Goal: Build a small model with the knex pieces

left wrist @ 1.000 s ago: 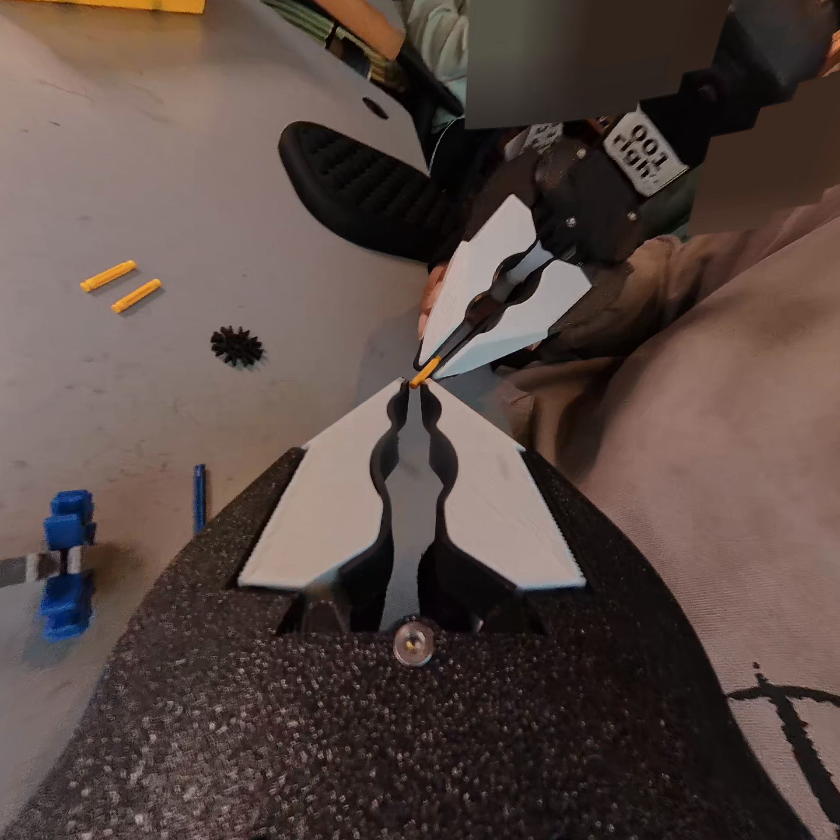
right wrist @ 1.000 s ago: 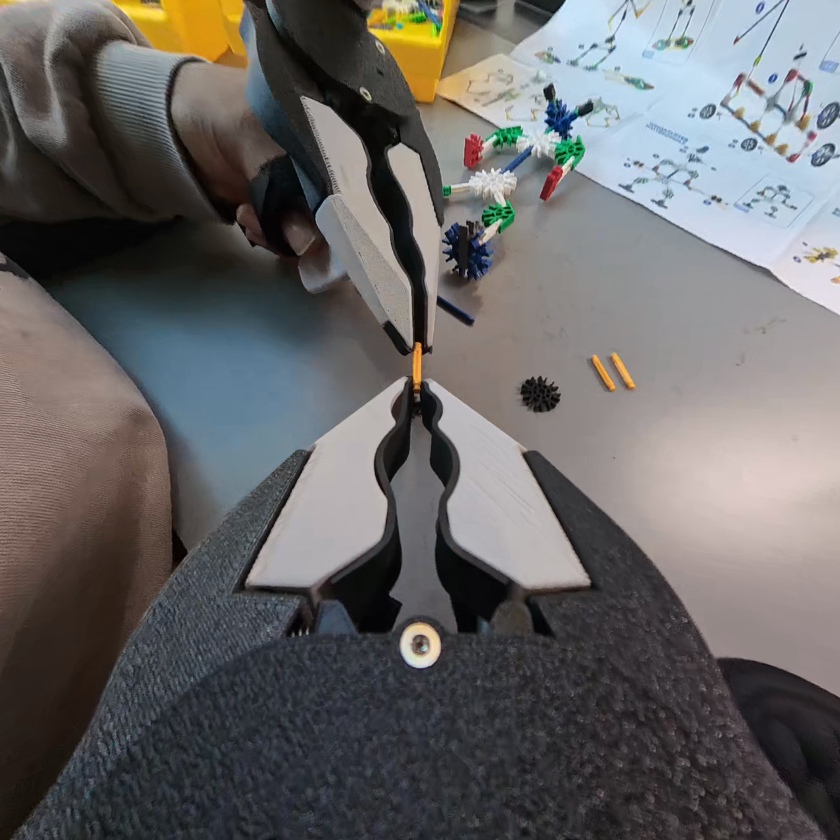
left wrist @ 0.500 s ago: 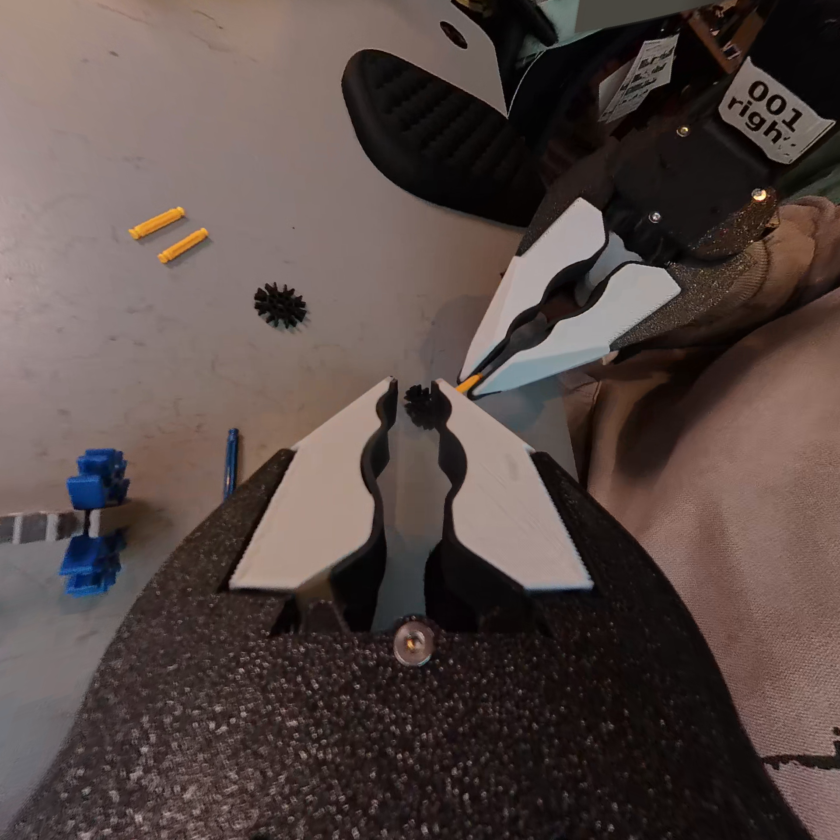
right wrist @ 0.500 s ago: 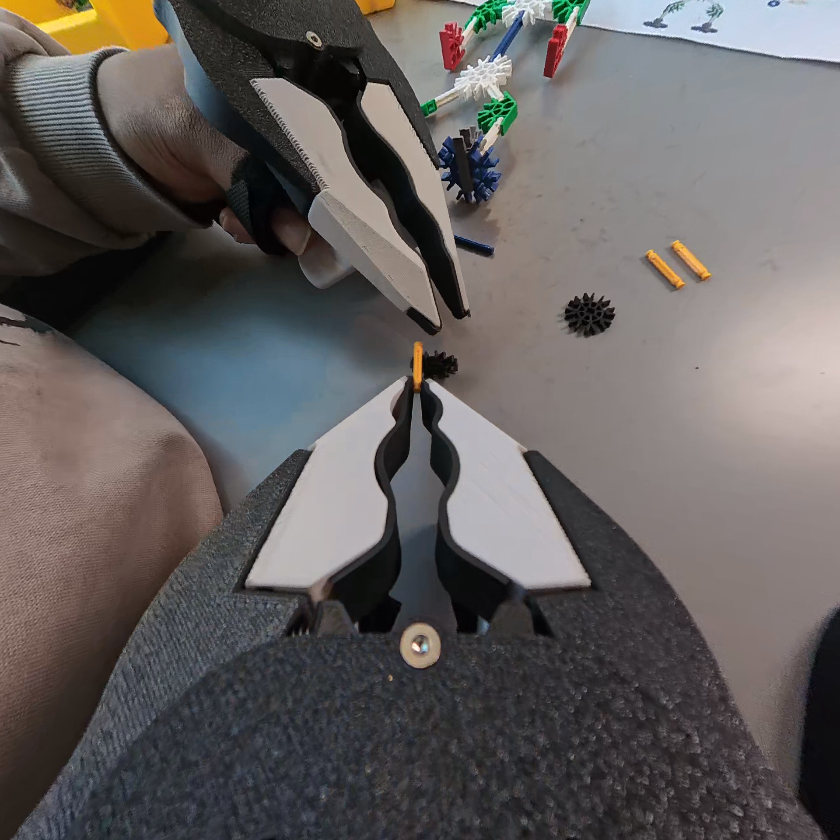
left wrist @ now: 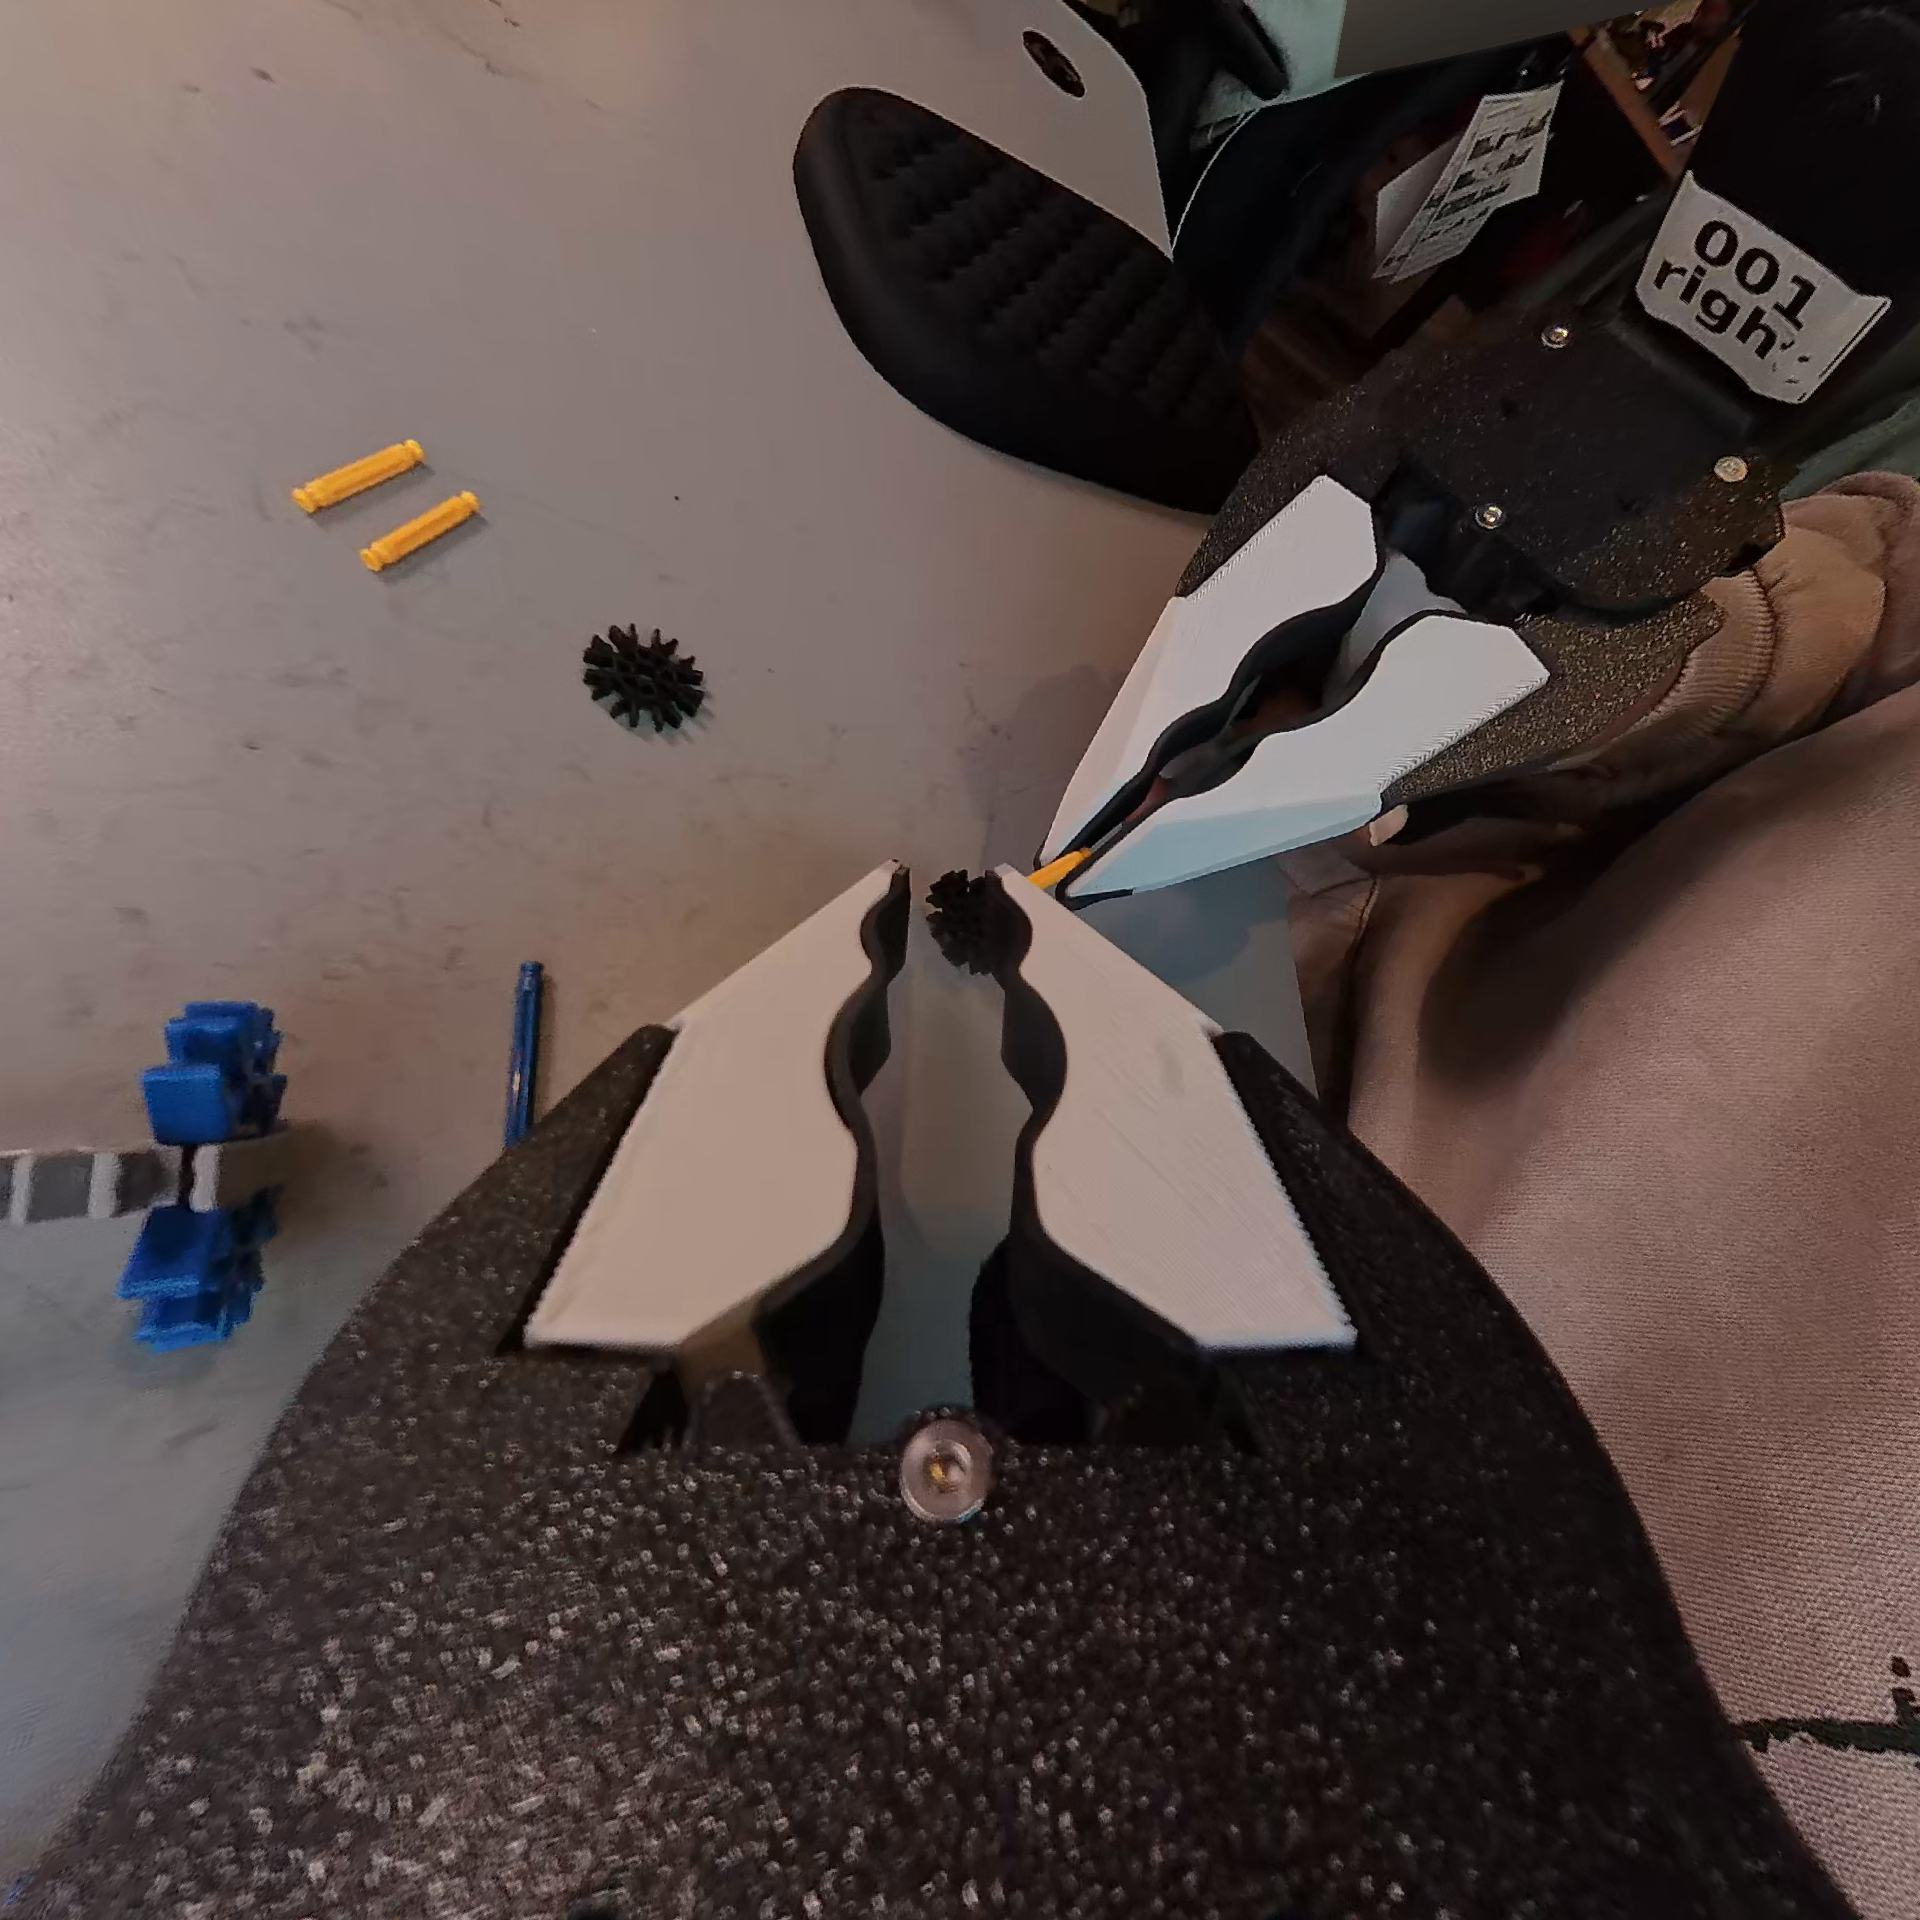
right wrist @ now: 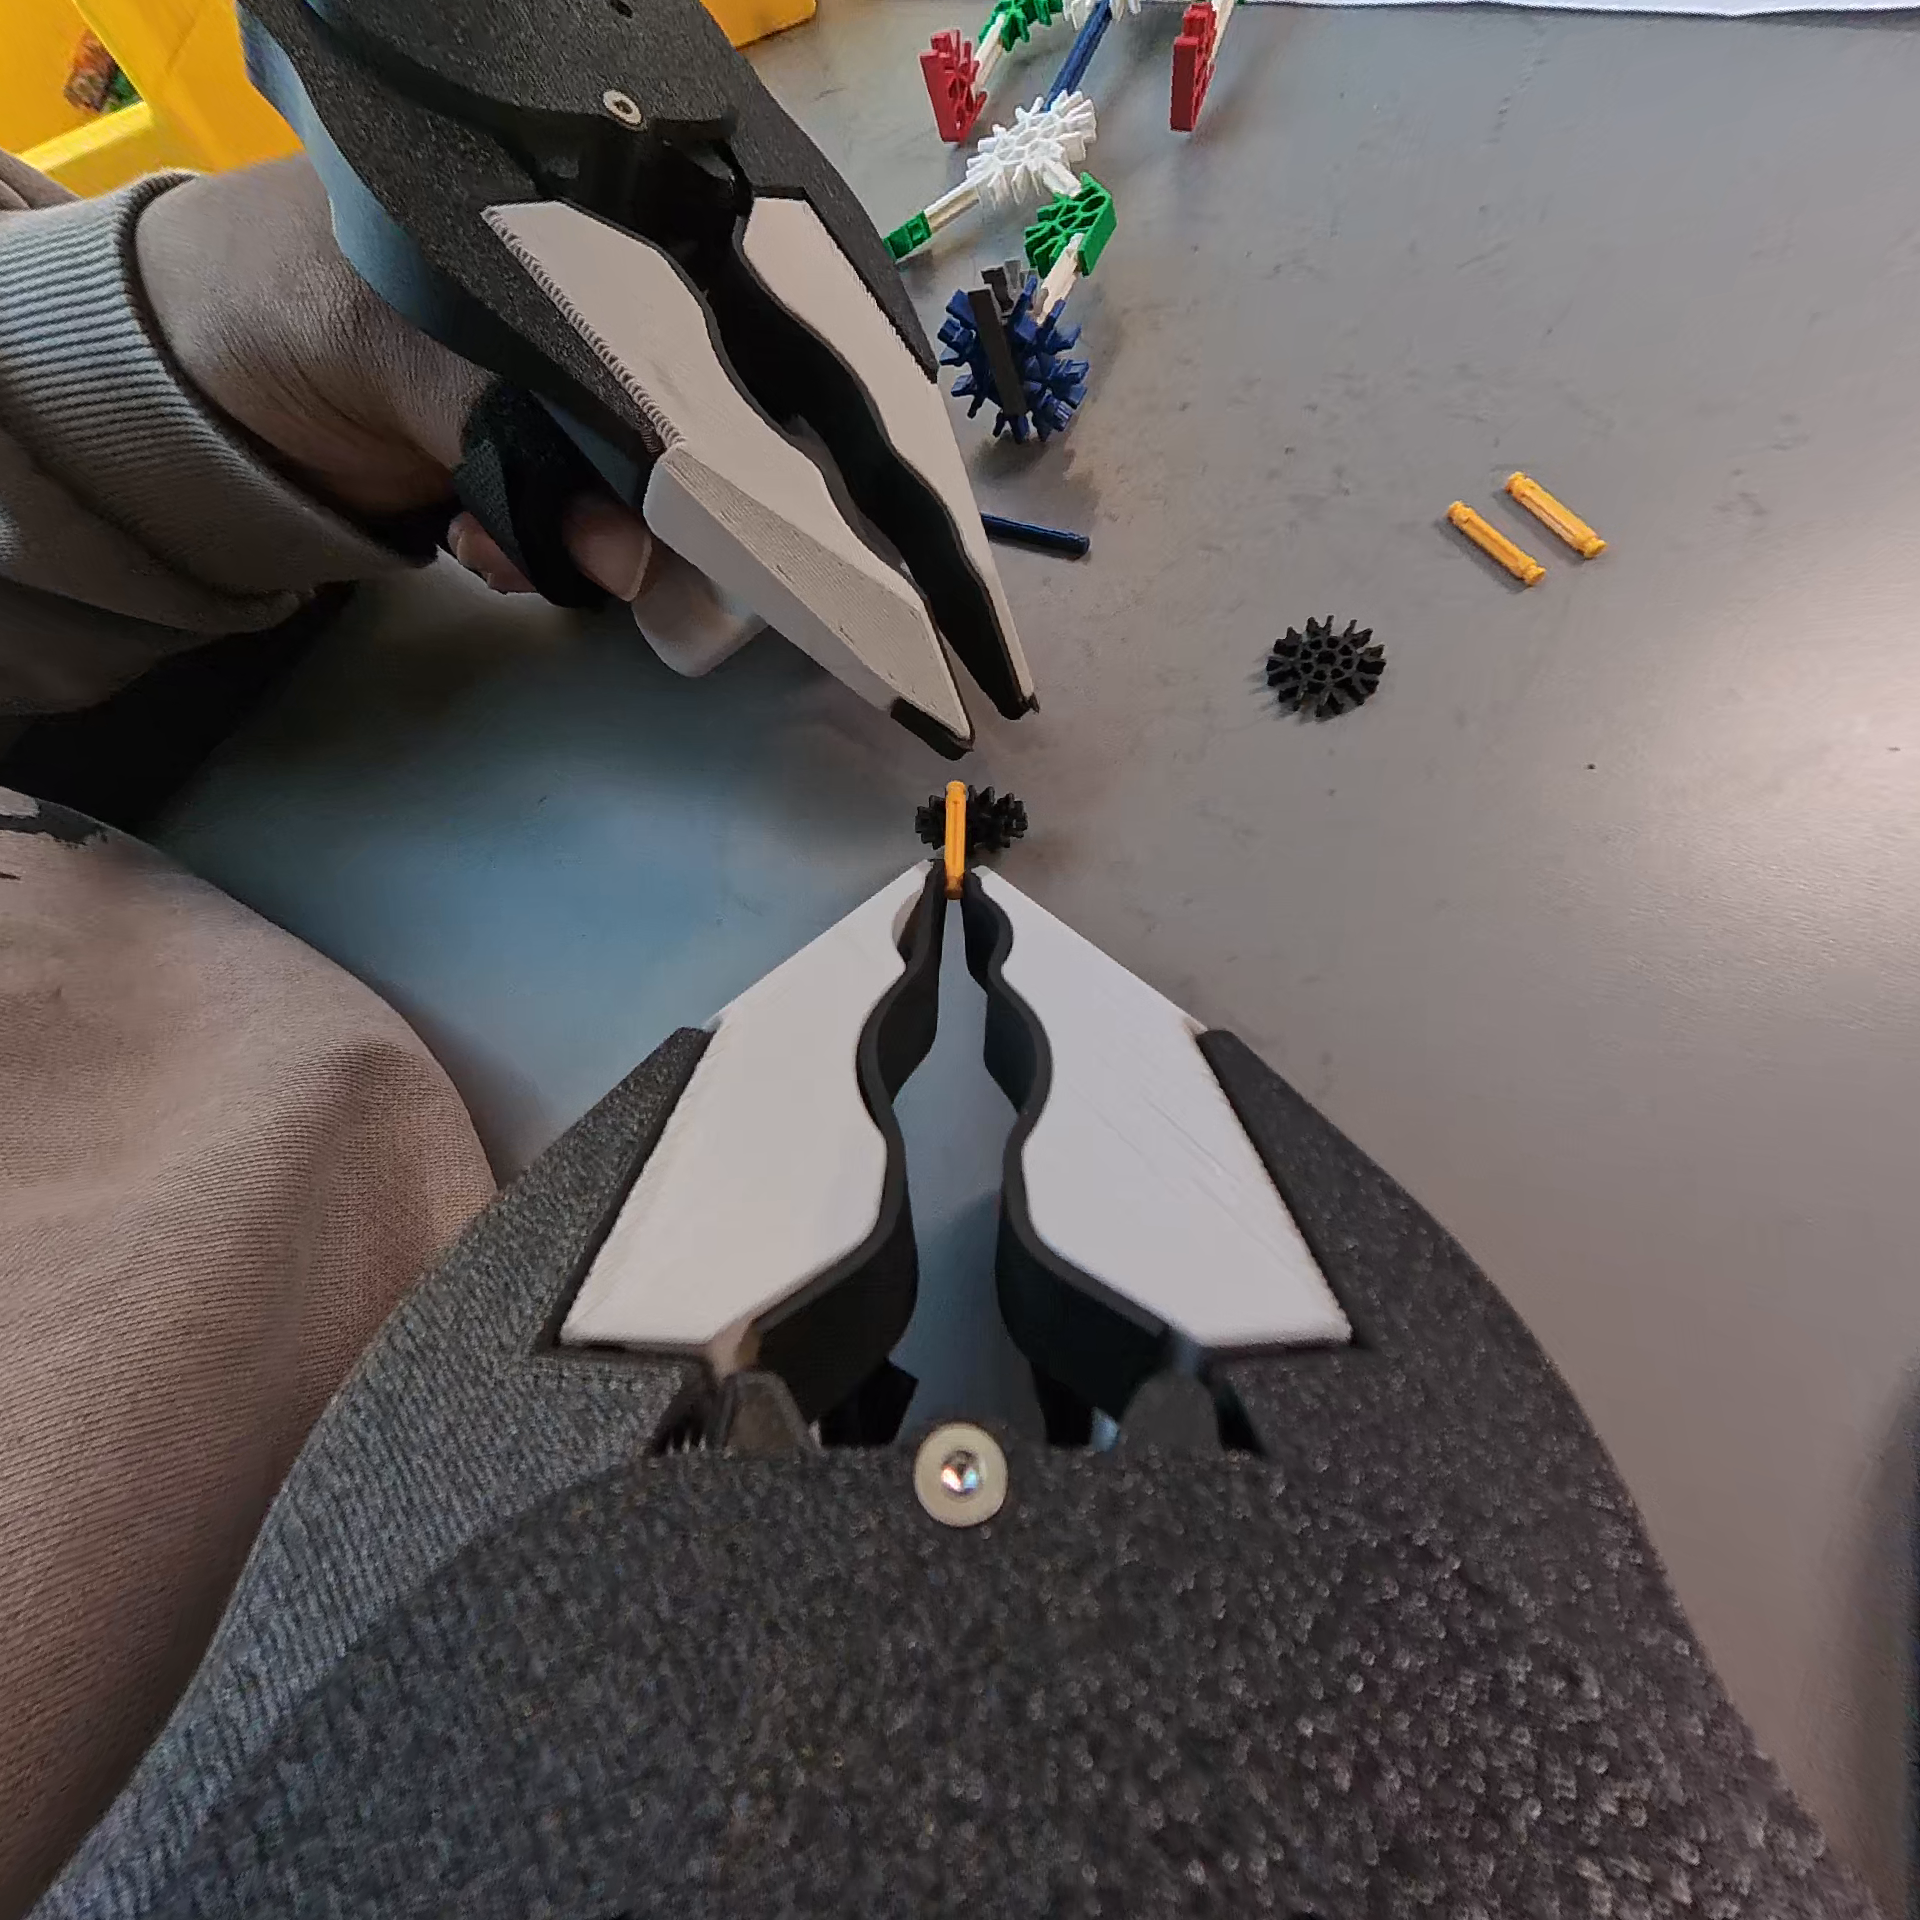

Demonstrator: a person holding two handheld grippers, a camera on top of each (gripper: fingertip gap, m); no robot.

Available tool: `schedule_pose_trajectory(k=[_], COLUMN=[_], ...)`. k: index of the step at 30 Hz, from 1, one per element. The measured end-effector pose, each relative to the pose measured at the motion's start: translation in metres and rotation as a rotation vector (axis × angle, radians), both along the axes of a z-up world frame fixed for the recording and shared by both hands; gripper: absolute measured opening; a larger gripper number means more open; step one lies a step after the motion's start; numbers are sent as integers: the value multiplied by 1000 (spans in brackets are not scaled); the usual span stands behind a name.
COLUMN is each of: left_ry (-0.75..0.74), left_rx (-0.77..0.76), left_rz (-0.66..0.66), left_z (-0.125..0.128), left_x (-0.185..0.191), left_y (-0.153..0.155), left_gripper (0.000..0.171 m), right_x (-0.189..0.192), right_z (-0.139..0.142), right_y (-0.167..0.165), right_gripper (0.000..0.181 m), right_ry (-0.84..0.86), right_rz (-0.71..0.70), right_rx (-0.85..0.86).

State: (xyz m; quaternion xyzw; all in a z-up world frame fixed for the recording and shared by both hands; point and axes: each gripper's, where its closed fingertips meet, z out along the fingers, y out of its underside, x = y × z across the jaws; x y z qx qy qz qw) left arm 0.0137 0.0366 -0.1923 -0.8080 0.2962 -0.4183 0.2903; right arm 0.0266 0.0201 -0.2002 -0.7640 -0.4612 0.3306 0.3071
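Grey-fingered left gripper (right wrist: 992, 717), jaws slightly apart and empty, hovers above a small black spoked connector (right wrist: 992, 821) on the table (right wrist: 1558, 1039). Right gripper (right wrist: 951, 883) pinches an orange rod (right wrist: 955, 836) by its tip; so shallow a grip might slip.

Grey scuffed tabletop (right wrist: 1558, 1039) under soft light, black textured chair seat (left wrist: 997, 281) beyond its edge.
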Motion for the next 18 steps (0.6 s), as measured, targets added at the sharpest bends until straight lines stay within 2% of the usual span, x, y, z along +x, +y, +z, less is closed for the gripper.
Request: schedule_pose_trajectory(k=[18], left_ry=[26], left_rx=[-2], left_rz=[-15], left_z=[-4], left_x=[3], left_y=[-3], left_gripper=[13], right_x=[-1], right_z=[-3], right_y=[0], right_gripper=[1], right_ry=[-28], right_rz=[12], right_rx=[1])
